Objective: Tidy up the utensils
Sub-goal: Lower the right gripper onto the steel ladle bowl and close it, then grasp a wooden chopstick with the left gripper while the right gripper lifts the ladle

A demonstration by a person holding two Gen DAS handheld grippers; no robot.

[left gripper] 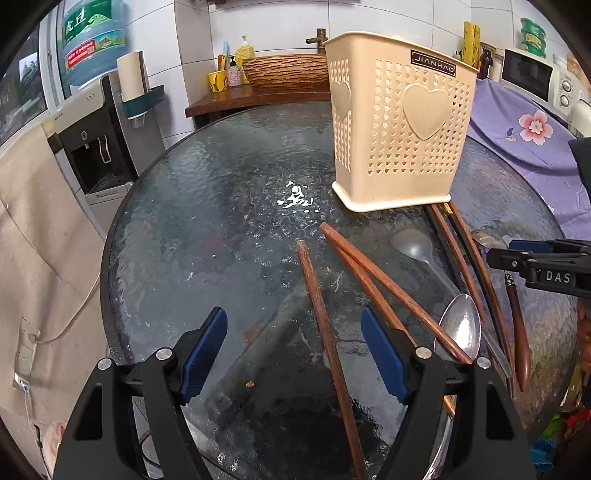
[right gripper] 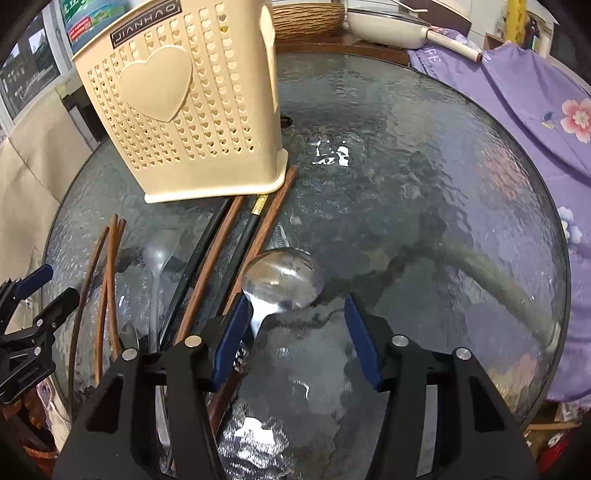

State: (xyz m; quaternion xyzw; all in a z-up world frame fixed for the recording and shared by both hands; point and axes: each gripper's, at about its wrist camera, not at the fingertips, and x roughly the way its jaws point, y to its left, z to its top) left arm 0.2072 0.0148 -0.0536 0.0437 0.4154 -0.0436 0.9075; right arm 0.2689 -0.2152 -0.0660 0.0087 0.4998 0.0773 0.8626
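A cream perforated utensil basket (left gripper: 399, 122) with heart shapes stands upright on the round glass table (left gripper: 207, 206); it also shows in the right wrist view (right gripper: 184, 110). Brown wooden chopsticks (left gripper: 321, 317), black chopsticks, a clear plastic spoon (left gripper: 413, 245) and a metal spoon (left gripper: 460, 325) lie loose on the glass in front of it. My left gripper (left gripper: 293, 354) is open over a brown chopstick. My right gripper (right gripper: 295, 339) is open, low over the table, with a metal spoon (right gripper: 282, 277) just ahead of its left finger.
A water dispenser (left gripper: 99, 140) stands left of the table. A wooden counter with a basin (left gripper: 284, 70) and bottles is behind it. A purple flowered cloth (right gripper: 535, 107) covers things to the right, near a microwave (left gripper: 532, 74). A white pan (right gripper: 391, 26) sits at the back.
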